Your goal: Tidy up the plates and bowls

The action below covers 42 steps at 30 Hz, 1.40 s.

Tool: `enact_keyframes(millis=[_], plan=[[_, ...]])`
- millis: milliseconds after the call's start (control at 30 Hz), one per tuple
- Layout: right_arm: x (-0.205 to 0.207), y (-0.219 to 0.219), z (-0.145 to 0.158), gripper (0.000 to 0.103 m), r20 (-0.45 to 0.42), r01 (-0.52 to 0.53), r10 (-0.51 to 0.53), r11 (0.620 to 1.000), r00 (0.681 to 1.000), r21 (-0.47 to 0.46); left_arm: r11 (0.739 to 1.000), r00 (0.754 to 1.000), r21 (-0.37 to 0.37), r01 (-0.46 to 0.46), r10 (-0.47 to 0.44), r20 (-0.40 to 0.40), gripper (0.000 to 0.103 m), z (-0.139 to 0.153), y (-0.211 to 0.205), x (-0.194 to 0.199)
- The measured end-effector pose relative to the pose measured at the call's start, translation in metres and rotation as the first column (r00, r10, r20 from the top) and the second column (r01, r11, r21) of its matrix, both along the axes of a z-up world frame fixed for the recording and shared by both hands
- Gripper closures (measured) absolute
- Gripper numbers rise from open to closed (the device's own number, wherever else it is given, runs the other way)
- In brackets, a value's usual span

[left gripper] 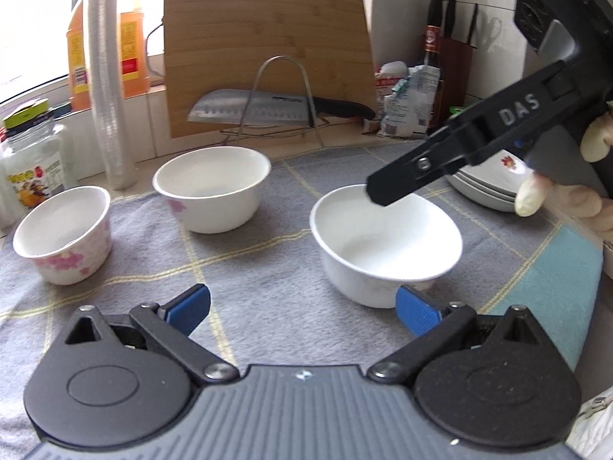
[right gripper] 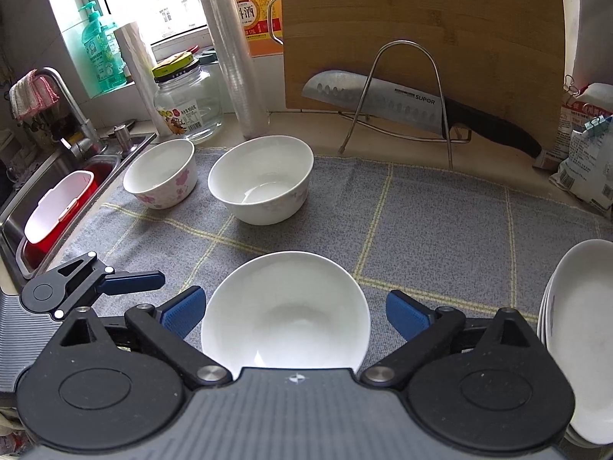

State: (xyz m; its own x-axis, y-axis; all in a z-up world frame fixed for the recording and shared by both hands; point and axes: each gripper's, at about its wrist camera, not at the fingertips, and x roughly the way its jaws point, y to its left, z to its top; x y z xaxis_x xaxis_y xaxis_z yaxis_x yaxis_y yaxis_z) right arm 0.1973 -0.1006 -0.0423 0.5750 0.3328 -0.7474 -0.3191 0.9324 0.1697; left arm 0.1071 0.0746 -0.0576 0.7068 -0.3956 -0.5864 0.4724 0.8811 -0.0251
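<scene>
A: While both claws stand spread wide, what sits between them?

B: On the right claw (right gripper: 293, 312), the blue pads (right gripper: 183, 311) flank the plain white bowl (right gripper: 285, 312) without touching it; the bowl rests upright on the grey checked cloth (right gripper: 440, 222) that covers the tabletop; nothing is gripped.

A: And the left claw (left gripper: 302, 308)?

B: Open too, and empty; only cloth lies between its pads; the same white bowl (left gripper: 387, 245) stands just beyond its right pad (left gripper: 417, 314), whether touching I cannot tell; from that view the right claw's black finger (left gripper: 406, 180) reaches in from the upper right, its tip over the bowl's far rim, with a gloved hand (left gripper: 590, 176) on the handle.

A: Where are the other dishes?

B: Two more bowls stand farther back on the cloth, close together but apart; the flowered bowl (right gripper: 161, 172) sits nearest the sink (right gripper: 23, 222), and the larger pale bowl (right gripper: 260, 178) is just to its right; a stack of plates (right gripper: 582, 337) sits at the cloth's right edge, well apart from the bowls.

A: What lies behind?

B: A wooden cutting board (right gripper: 421, 30) leans upright against the wall; a knife (right gripper: 383, 101) lies across a wire rack (right gripper: 406, 96) in front of it; a glass jar (right gripper: 187, 103) and a tall sleeve of plastic cups (right gripper: 233, 46) stand at the back left; an orange bottle (right gripper: 256, 7) sits on the window sill; bags (right gripper: 586, 153) are bunched at the back right.
</scene>
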Motion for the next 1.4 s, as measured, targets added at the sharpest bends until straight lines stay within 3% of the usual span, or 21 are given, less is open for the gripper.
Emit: enact_keyframes(millis=[167, 300, 700, 1100, 1233, 1400], plan=[[0.004, 0.006, 0.006, 0.001, 0.022, -0.013, 0.013, 1.000, 1.000, 0.002, 0.989, 0.989, -0.002, -0.147, 0.147, 0.000, 0.001, 0.001, 0.026, 0.013], [0.009, 0.012, 0.008, 0.000, 0.030, -0.026, 0.026, 1.000, 0.999, -0.007, 0.981, 0.981, -0.002, -0.195, 0.195, -0.002, 0.001, 0.002, 0.038, 0.024], [0.022, 0.018, 0.013, 0.000, 0.052, -0.036, 0.039, 0.998, 0.998, -0.052, 0.986, 0.985, 0.013, -0.169, 0.169, 0.025, 0.001, -0.006, 0.021, 0.060], [0.044, 0.017, 0.010, 0.000, 0.042, -0.038, 0.042, 0.996, 0.998, -0.076, 0.983, 0.981, 0.015, -0.182, 0.182, -0.064, 0.001, -0.028, 0.013, 0.098], [0.051, 0.018, 0.009, 0.000, 0.039, -0.042, 0.046, 0.996, 0.998, -0.077, 0.981, 0.983, 0.080, -0.177, 0.180, -0.041, 0.000, -0.031, 0.007, 0.101], [0.059, 0.021, 0.008, 0.000, 0.033, -0.057, 0.060, 0.994, 0.998, -0.089, 0.983, 0.985, 0.068, -0.169, 0.172, -0.033, 0.000, -0.032, 0.010, 0.101]])
